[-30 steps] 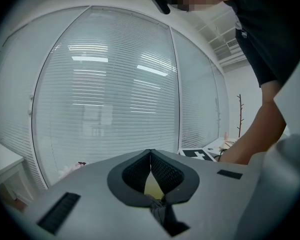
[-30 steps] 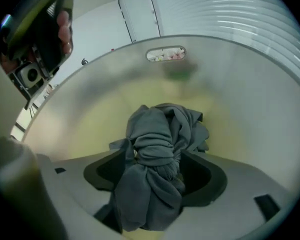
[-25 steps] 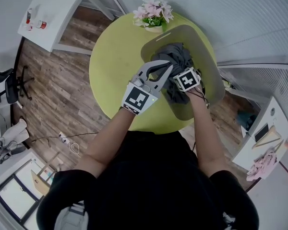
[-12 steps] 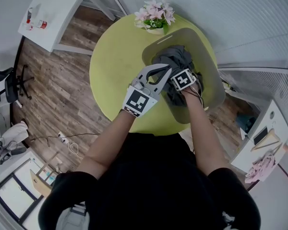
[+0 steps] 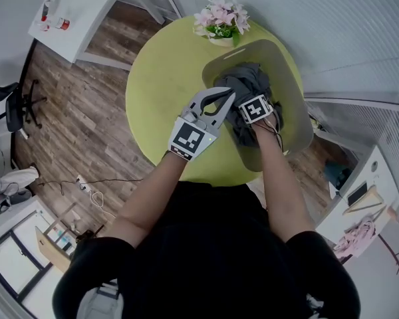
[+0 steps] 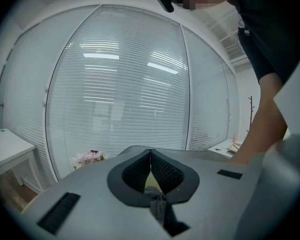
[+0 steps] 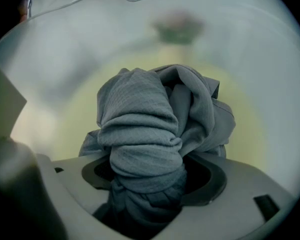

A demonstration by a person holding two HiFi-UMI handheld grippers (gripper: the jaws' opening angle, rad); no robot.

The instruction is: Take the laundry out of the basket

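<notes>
The grey plastic left tool [image 6: 150, 151] points almost level, its jaw tips touching. Its dark ribbed pads [image 6: 166, 174] bow apart below the tips, and a small wad of grey cloth [image 6: 157, 207] is pinched at their base. Beyond hang white slatted blinds [image 6: 125, 84], with pale pink flowers [image 6: 87, 159] low on the left and a person's bare forearm [image 6: 262, 129] on the right
</notes>
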